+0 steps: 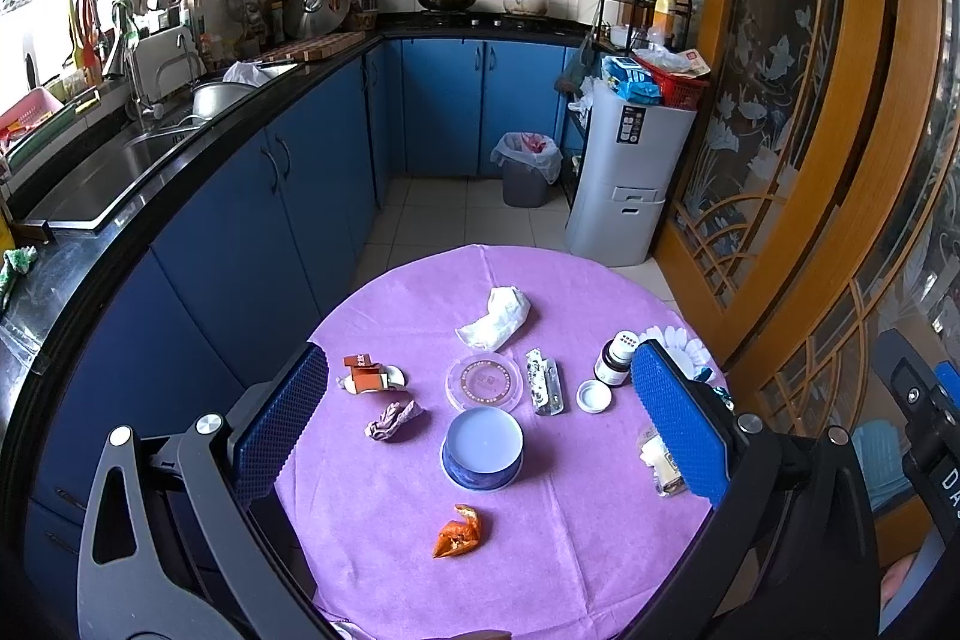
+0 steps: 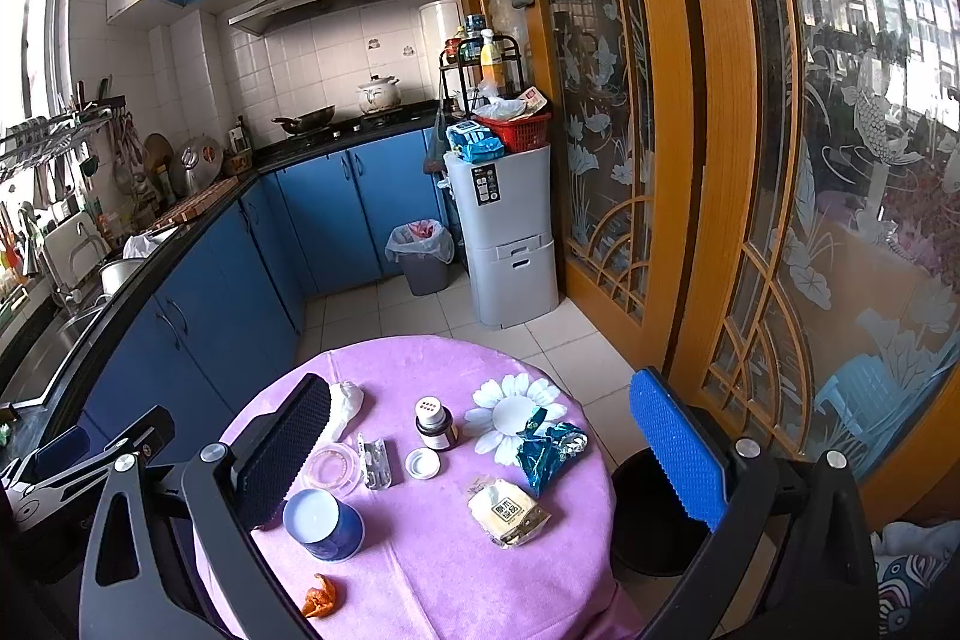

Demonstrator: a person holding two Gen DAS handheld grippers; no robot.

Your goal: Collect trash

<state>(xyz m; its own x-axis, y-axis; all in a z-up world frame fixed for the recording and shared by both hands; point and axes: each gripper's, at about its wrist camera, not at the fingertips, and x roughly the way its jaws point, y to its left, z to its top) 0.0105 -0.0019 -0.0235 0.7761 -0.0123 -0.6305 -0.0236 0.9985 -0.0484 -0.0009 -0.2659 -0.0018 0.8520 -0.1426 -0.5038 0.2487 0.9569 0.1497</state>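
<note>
Jaws spread, empty; blister pack (image 1: 545, 382) lies lengthwise away from camera.

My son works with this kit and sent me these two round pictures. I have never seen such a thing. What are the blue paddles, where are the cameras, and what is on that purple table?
No robot here: a person holds a two-finger gripper in each hand, with a fisheye camera on each looking along its fingers. The blue paddles are those fingers. One picture is from the left gripper, the other from the right gripper. Both are open and hold nothing.

On the round table lie a crumpled white tissue, a torn red carton, a purple wad, an orange scrap, a blue tub, a clear lid, a brown bottle with its white cap off beside it, a crumpled blue wrapper and a snack packet. A lined bin stands on the floor.
</note>
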